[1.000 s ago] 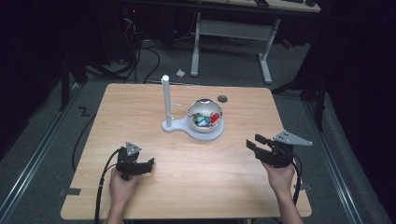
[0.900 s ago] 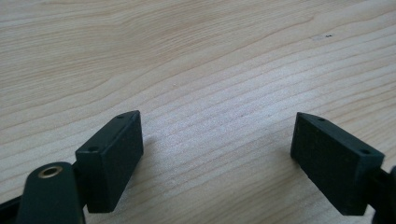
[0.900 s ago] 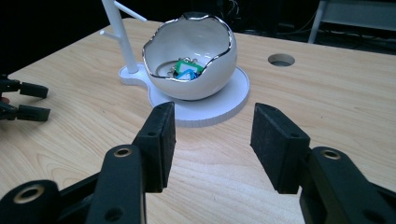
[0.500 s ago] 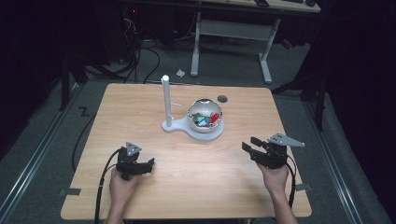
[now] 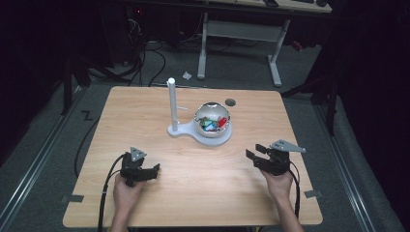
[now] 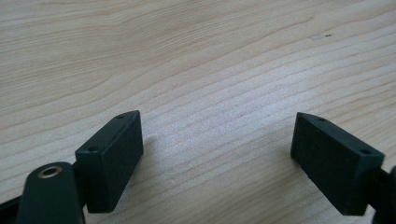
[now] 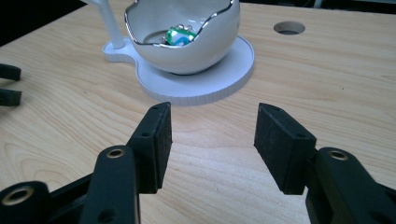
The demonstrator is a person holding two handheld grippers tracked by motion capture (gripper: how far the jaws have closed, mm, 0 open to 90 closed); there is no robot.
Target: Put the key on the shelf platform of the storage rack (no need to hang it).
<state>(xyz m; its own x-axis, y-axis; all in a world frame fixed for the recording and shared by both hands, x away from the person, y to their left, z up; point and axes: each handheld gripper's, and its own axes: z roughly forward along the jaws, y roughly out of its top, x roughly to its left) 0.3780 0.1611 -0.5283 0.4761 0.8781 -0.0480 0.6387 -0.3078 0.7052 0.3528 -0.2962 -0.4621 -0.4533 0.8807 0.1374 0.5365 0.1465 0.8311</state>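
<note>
Both tools sat low at the near edge of the desk [image 5: 145, 104] in the high view, the left tool [image 5: 153, 168] and right tool [image 5: 254, 151] each empty, well apart from the silver bowl [image 5: 212, 118] on its white stand [image 5: 186, 131] with an upright post [image 5: 171, 101]. Nothing looked picked up yet; by my reading the work had barely begun. From the left gripper view, the left tool [image 6: 217, 154] gaped wide over bare wood. From the right gripper view, the right tool [image 7: 212, 135], its jaws having just been opening with nothing between them, pointed at the bowl [image 7: 187, 51] ahead, small coloured items [image 7: 180, 36] inside it.
</note>
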